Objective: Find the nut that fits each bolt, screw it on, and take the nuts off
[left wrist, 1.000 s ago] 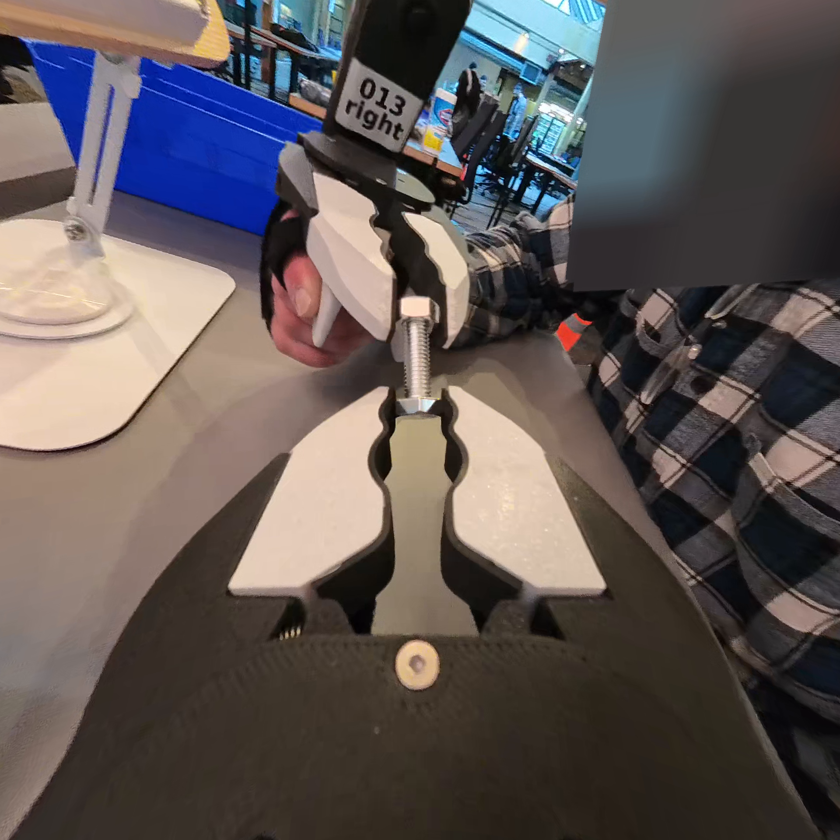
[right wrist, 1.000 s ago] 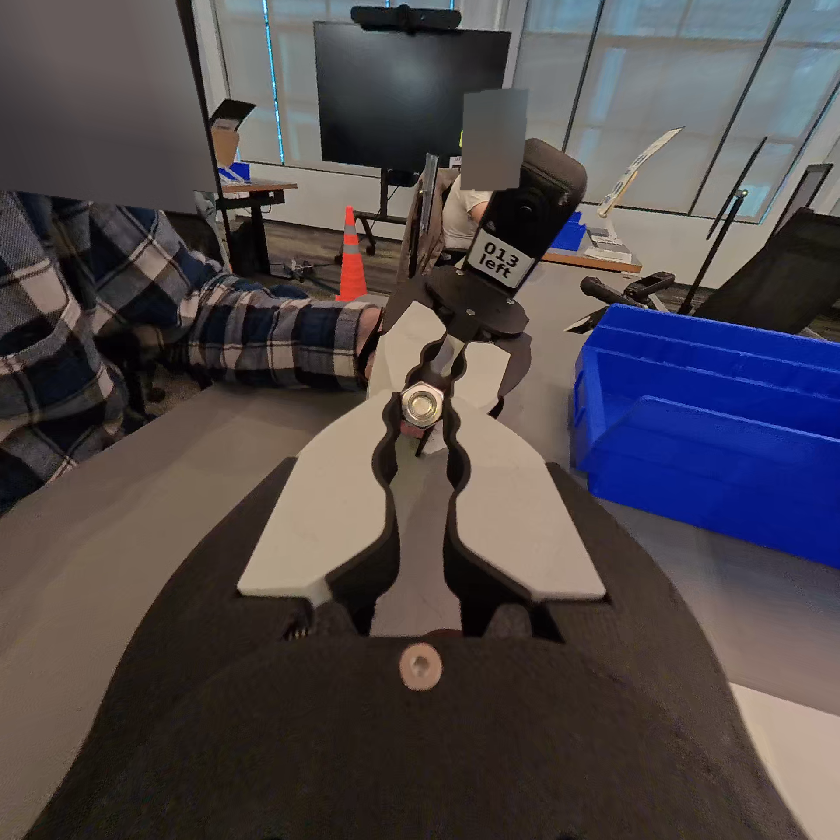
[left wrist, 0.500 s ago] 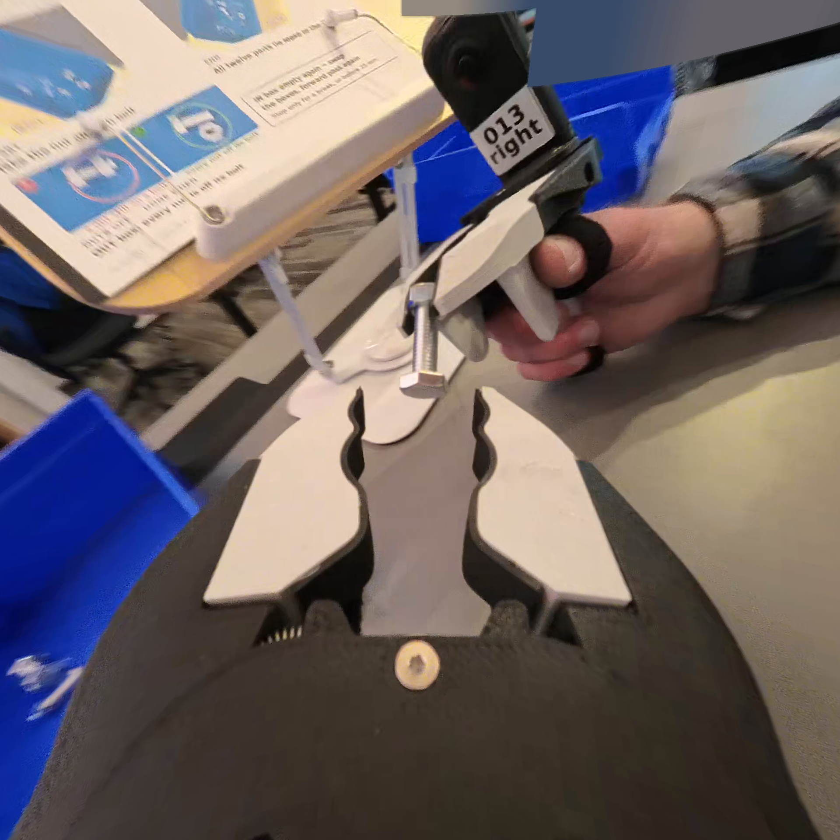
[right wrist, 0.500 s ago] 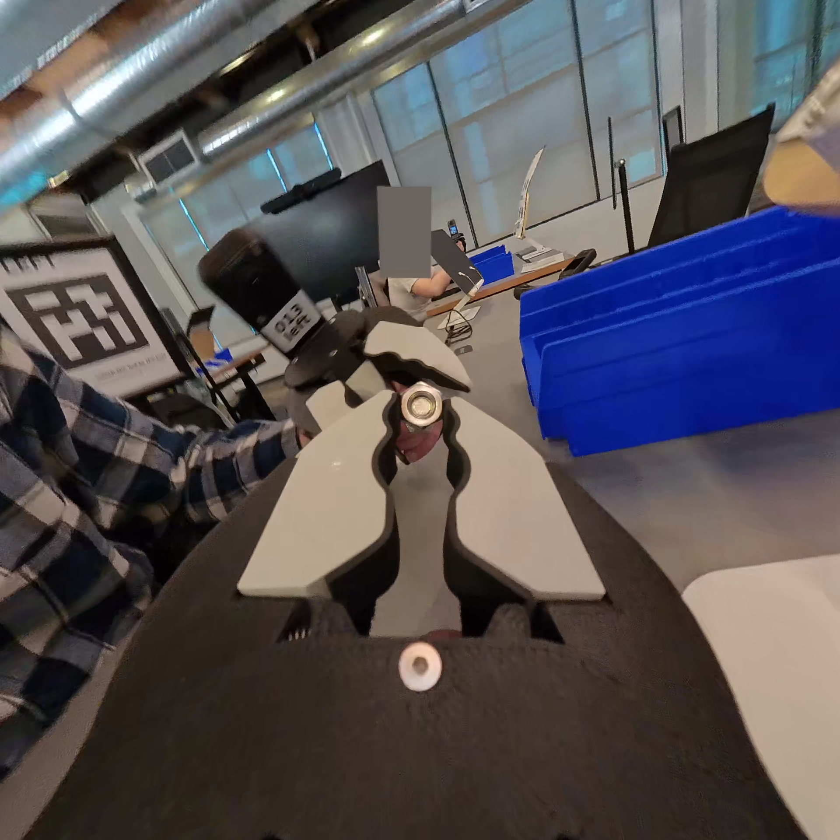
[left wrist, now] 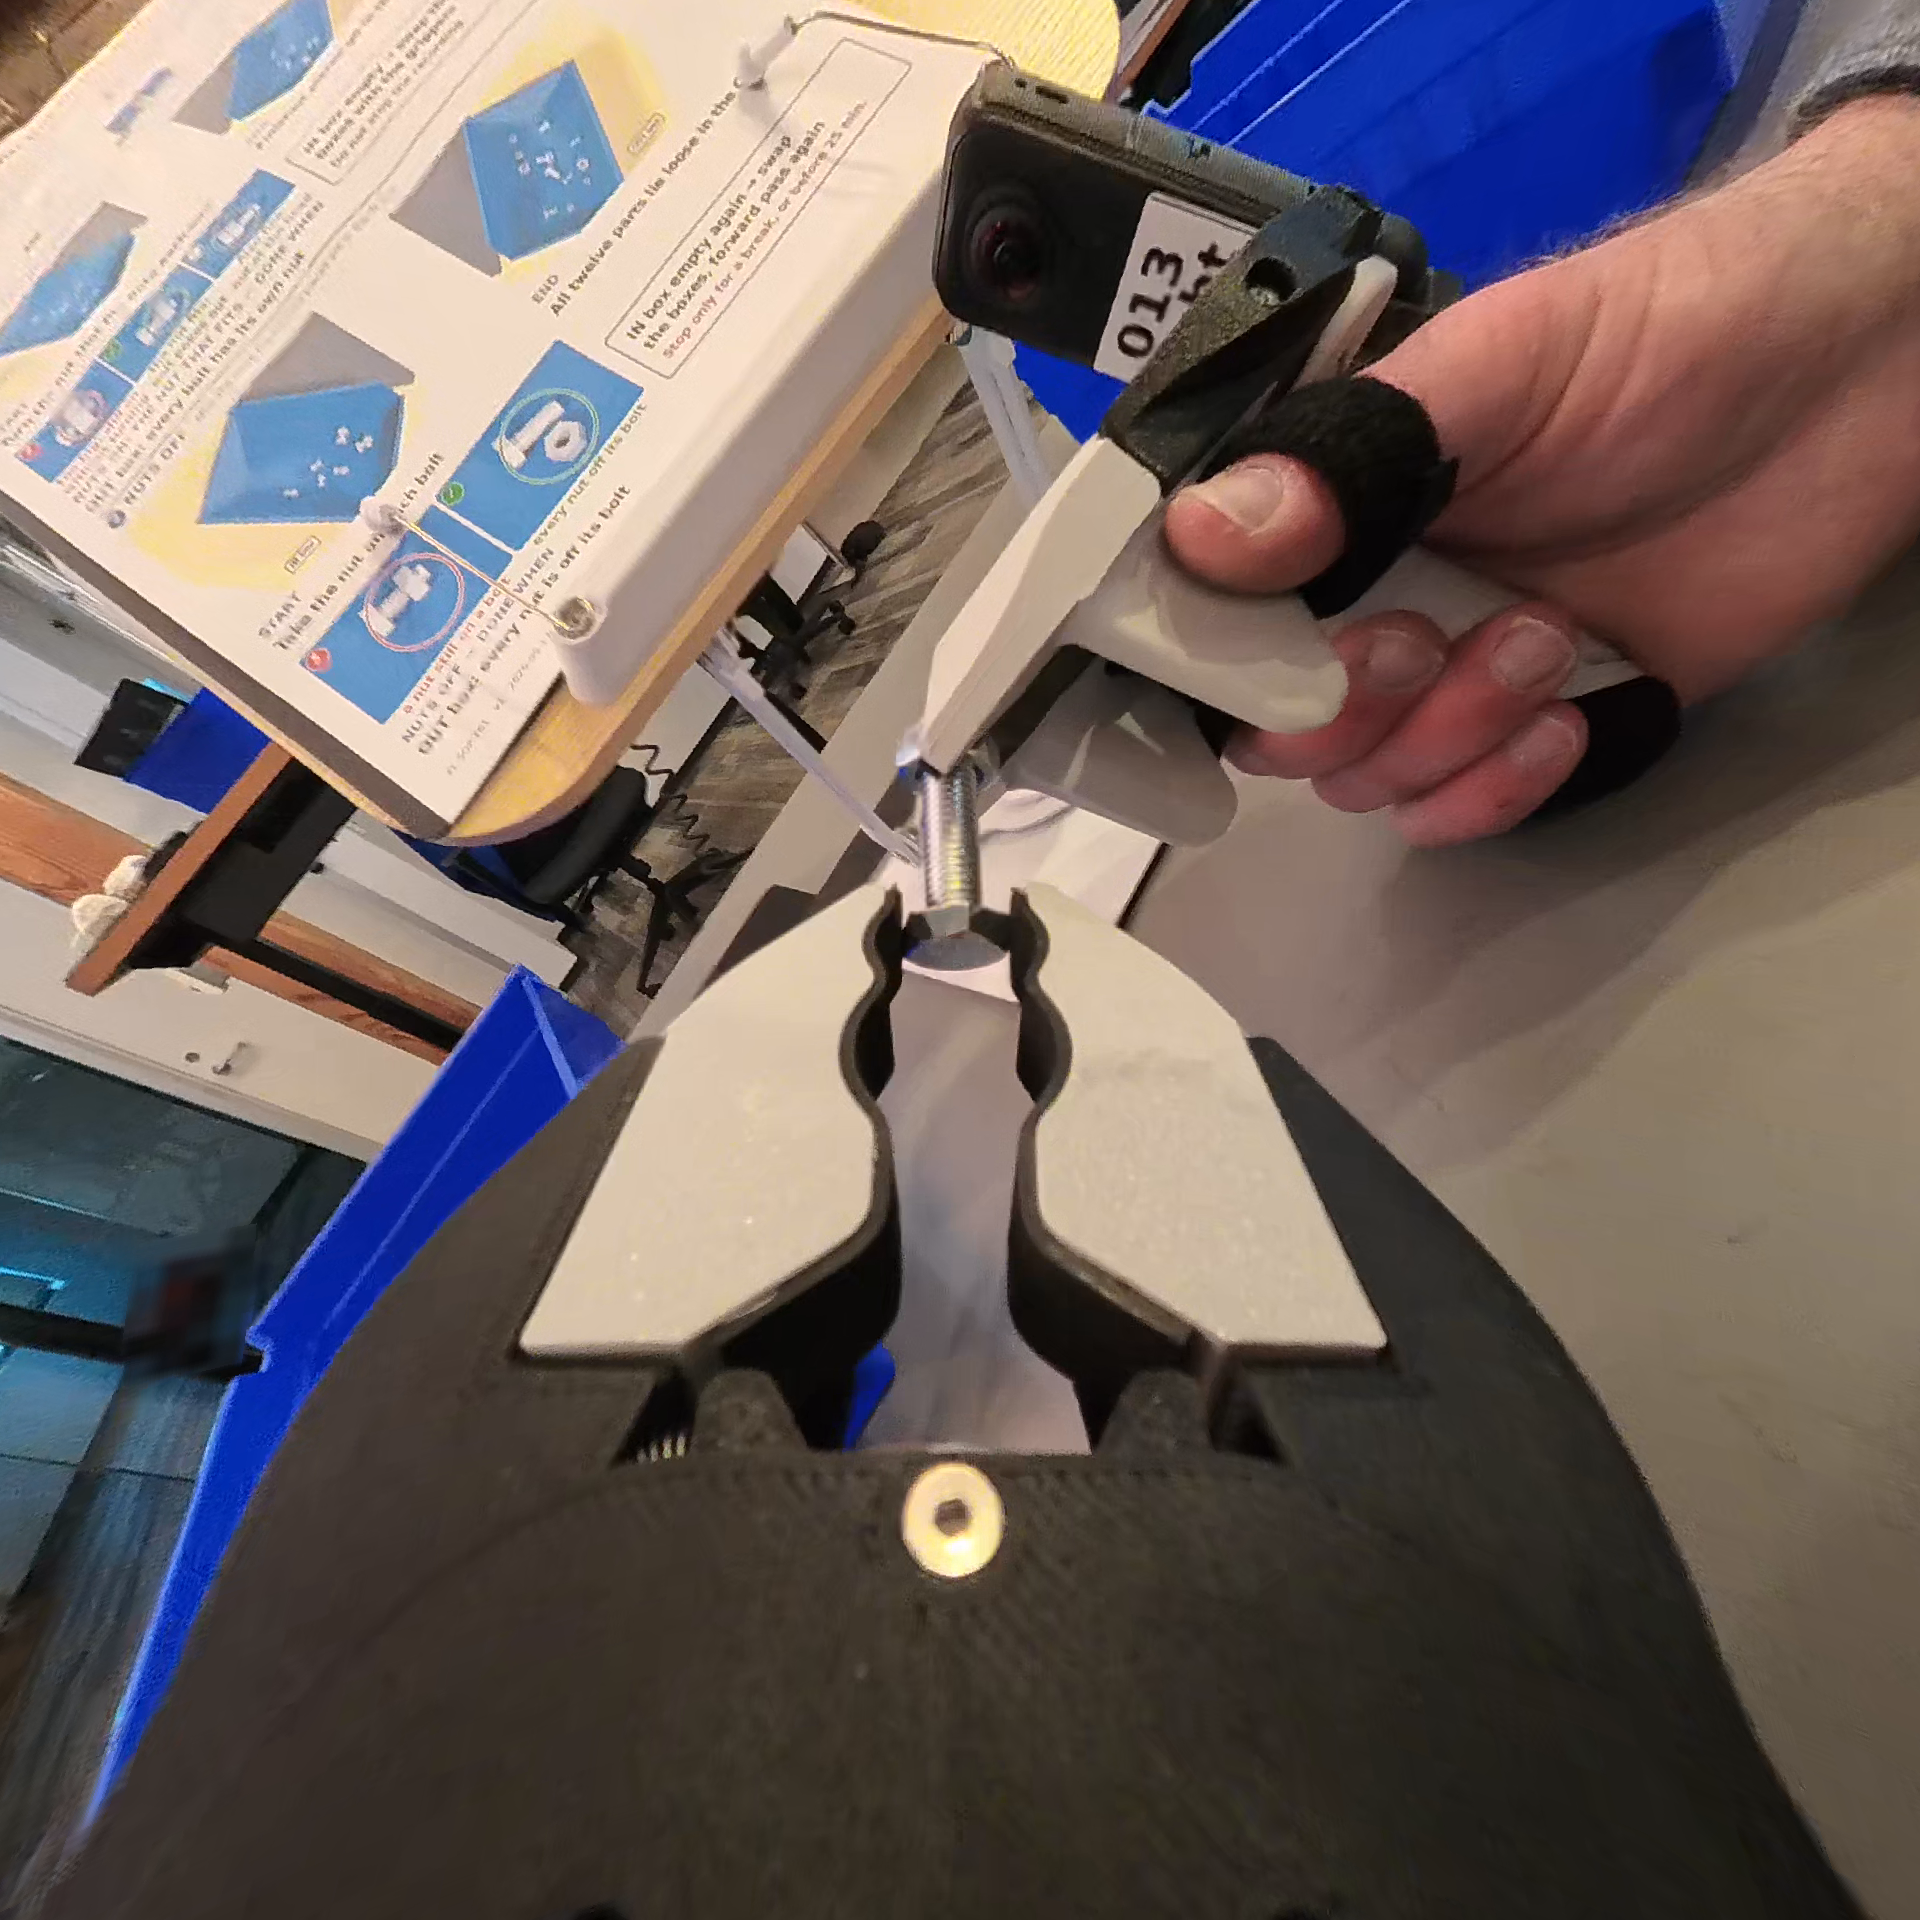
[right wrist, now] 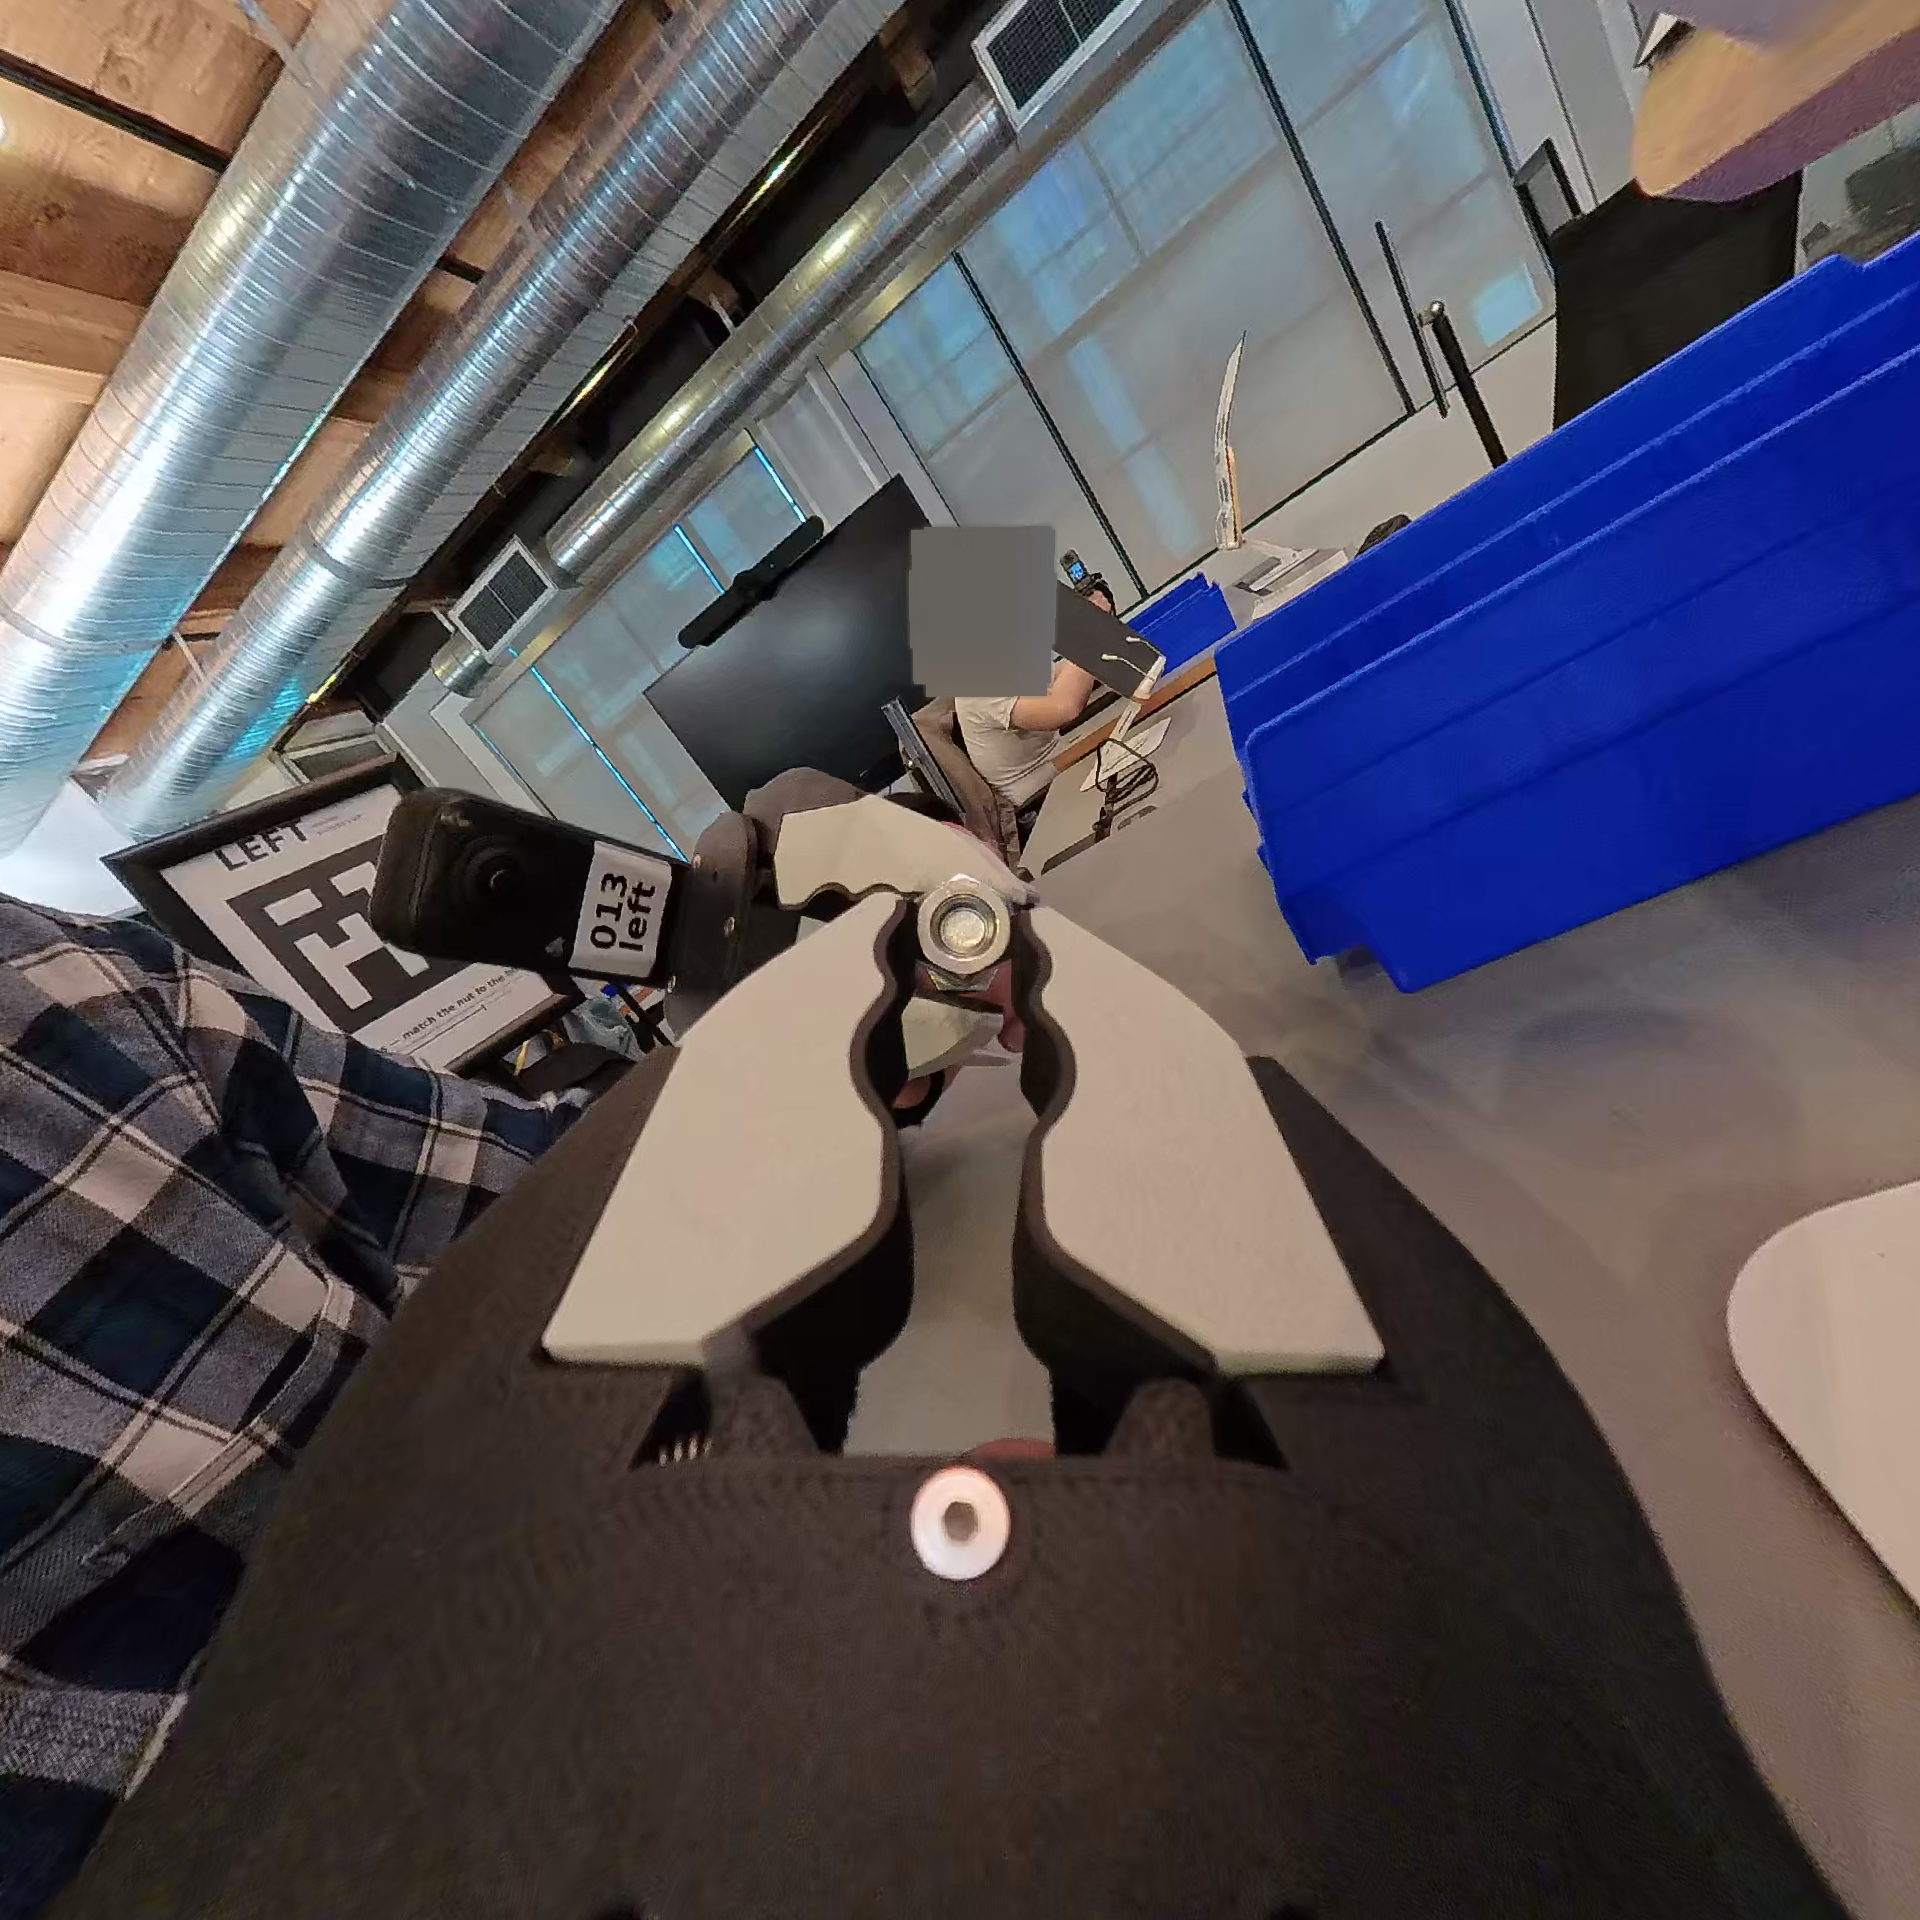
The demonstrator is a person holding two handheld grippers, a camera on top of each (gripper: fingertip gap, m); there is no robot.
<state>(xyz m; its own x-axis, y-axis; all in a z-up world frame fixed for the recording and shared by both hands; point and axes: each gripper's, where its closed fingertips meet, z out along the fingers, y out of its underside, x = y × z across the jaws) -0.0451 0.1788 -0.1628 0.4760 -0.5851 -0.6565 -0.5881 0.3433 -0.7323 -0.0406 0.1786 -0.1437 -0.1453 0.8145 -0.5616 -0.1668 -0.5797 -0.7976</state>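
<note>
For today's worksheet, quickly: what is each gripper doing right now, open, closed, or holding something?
Left gripper: closed on the hex head of the silver bolt.
Right gripper: closed on the silver nut at the bolt's other end.

my left claw (left wrist: 954, 935) has matt pale-grey plastic fingers (left wrist: 748, 1122) lined with black rubbery pads, set in a rough, grainy black plastic body. between them sits the bright, shiny metal bolt (left wrist: 951, 842), its threads glinting, running up toward twelve o'clock. my right claw (right wrist: 961, 935) shows the same matt plastic, closed round a glossy metal nut (right wrist: 966, 925). the table (left wrist: 1558, 1039) looks smooth and matt grey. the bins (right wrist: 1610, 675) at two o'clock are glossy blue plastic. the sleeve (right wrist: 156, 1195) at nine o'clock is soft woven plaid cloth. overhead ducts (right wrist: 208, 364) are ribbed shiny metal.
</note>
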